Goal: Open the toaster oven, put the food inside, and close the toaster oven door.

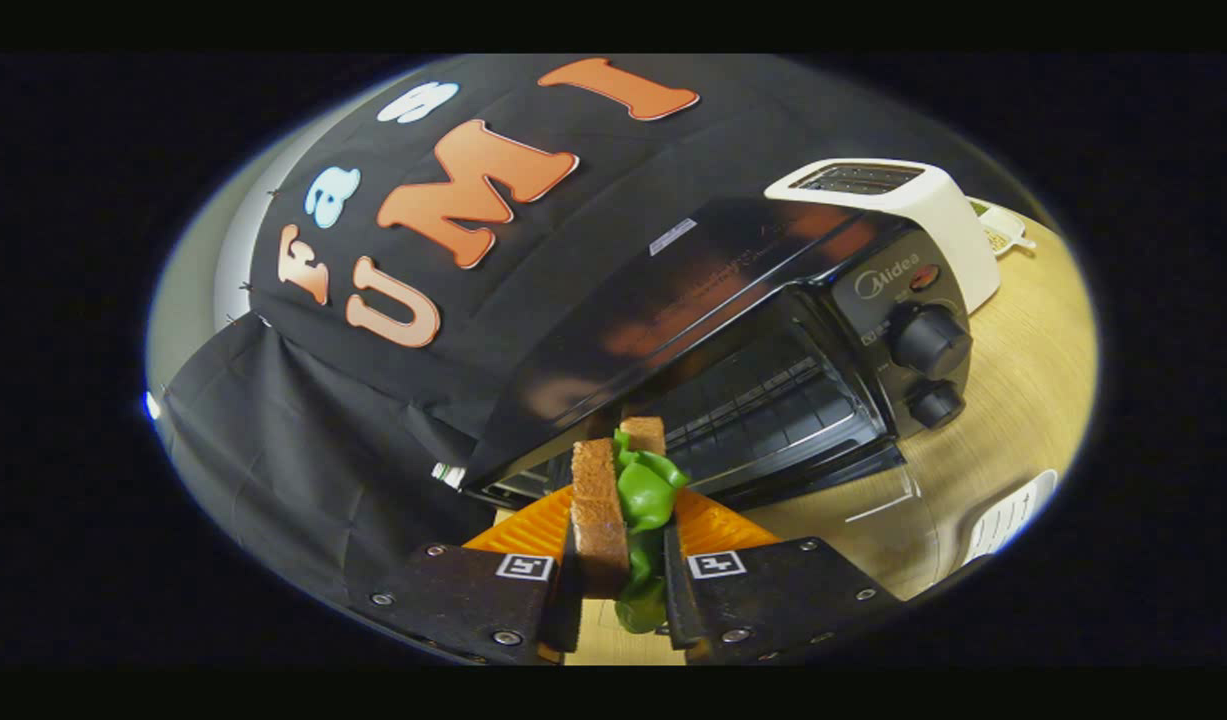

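My gripper is shut on a sandwich, two brown bread slices with green lettuce between them, held on edge between both fingers. Just ahead stands the black toaster oven, tilted in the view. Its door is folded down and open, and the wire rack inside shows. The sandwich's far end is level with the front of the oven mouth, left of the rack's middle. Two round knobs sit on the oven's control panel at the right.
A white pop-up toaster stands behind the oven on the wooden table. A small white dish lies beyond the toaster. A white slotted object lies on the table right of my fingers. Black cloth hangs left of the oven.
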`<state>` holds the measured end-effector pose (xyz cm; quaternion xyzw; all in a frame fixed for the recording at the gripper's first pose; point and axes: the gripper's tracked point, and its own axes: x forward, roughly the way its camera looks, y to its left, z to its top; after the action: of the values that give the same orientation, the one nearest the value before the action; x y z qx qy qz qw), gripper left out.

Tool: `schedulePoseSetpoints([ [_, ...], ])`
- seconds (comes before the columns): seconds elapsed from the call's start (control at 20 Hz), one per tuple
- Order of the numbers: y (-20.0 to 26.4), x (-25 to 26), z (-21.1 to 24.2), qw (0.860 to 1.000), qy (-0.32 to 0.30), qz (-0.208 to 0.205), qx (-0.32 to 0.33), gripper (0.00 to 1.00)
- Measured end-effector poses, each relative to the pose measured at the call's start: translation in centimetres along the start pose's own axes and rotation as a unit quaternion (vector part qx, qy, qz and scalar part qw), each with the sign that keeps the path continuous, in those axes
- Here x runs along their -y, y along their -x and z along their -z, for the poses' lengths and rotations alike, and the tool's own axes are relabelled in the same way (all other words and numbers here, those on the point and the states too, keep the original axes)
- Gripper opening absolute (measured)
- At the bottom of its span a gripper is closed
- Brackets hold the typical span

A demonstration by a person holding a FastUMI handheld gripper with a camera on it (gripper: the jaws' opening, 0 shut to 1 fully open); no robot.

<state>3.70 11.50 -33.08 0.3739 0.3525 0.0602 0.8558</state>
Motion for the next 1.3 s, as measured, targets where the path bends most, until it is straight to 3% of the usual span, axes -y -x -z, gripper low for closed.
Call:
schedulePoseSetpoints([
  [0.45, -4.6, 0.2, -0.7, 0.997, -0.064, -0.007, 0.033, 0.35],
  [0.75, -6.3, 1.4, -1.6, 0.996, -0.038, 0.028, 0.076, 0.35],
  [0.95, -6.8, 3.1, -1.9, 0.99, -0.015, 0.096, 0.099, 0.44],
  [1.1, -6.2, 3.8, -2.1, 0.984, 0.042, 0.143, 0.101, 0.64],
  [1.2, -5.5, 3.7, -2.1, 0.983, 0.044, 0.155, 0.088, 0.73],
  [1.3, -4.6, 4.0, -1.9, 0.981, 0.048, 0.166, 0.082, 0.77],
])
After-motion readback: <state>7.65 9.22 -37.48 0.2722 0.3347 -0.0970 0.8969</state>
